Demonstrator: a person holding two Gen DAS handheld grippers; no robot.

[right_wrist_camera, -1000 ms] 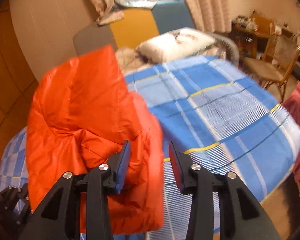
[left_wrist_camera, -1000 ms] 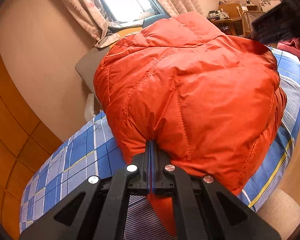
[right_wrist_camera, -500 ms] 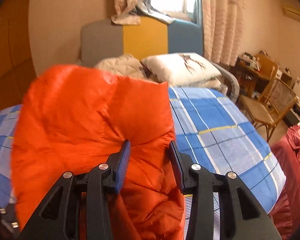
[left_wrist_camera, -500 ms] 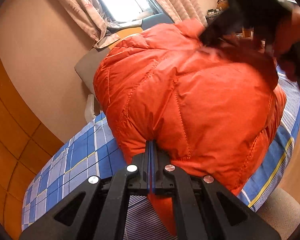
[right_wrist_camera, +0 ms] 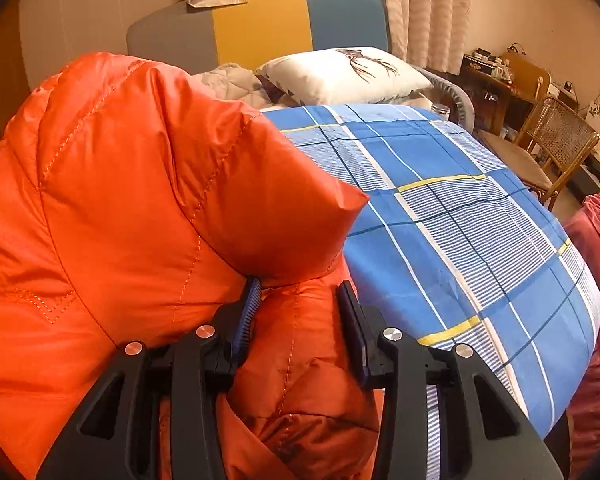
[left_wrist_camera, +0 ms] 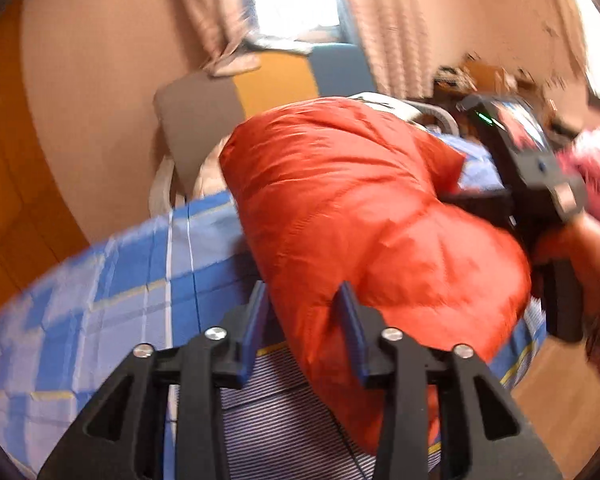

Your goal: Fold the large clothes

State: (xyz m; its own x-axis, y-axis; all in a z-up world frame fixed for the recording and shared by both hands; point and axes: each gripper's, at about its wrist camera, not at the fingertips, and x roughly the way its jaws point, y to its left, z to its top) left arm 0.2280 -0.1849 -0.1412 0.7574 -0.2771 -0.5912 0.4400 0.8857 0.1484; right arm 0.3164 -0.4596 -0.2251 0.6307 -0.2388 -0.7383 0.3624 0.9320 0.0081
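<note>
An orange quilted puffer jacket lies bunched on the blue checked bed. My left gripper is open, its jaws standing either side of the jacket's near edge. My right gripper is open too, with a fold of the jacket between its jaws and a puffed part rising above them. The right gripper also shows in the left wrist view at the jacket's far right side.
The bed's headboard and a white pillow are at the far end. A wicker chair and a cluttered desk stand to the right. A red cloth hangs at the right edge.
My left gripper has opened and let go of the jacket's edge. My right gripper has moved in onto the jacket, still open.
</note>
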